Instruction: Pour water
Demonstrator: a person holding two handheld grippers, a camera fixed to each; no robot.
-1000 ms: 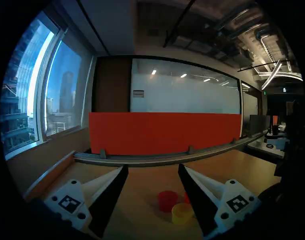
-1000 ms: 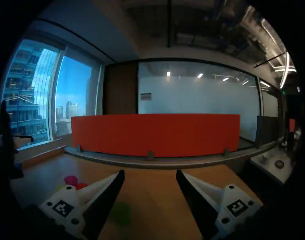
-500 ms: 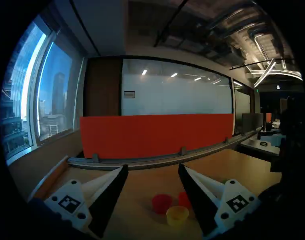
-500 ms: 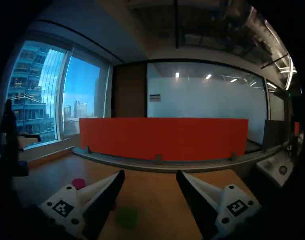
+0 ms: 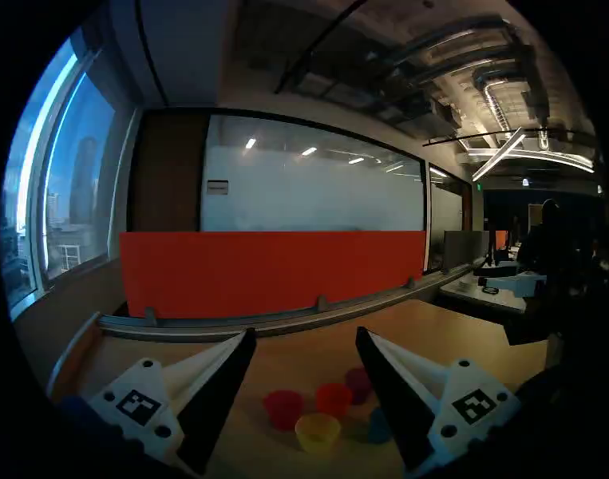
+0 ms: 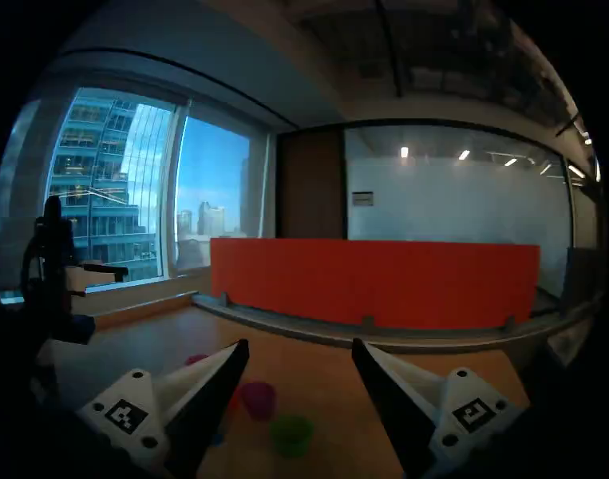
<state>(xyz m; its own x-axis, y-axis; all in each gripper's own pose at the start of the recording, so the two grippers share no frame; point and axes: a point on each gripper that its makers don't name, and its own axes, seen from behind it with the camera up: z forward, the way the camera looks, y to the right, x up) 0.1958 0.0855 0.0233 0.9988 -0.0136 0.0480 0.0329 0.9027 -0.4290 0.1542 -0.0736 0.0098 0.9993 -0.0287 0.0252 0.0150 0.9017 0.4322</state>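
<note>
On the bench, cups sit ahead of the left gripper and right gripper, fingers spread, empty; best approach one cup low and square.

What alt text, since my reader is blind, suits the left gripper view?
An open gripper hovers above a wooden table, aimed at a cluster of small cups: two red, one yellow, one purple, one blue. Behind stand an orange divider panel and, at left, a window onto city towers.
</note>
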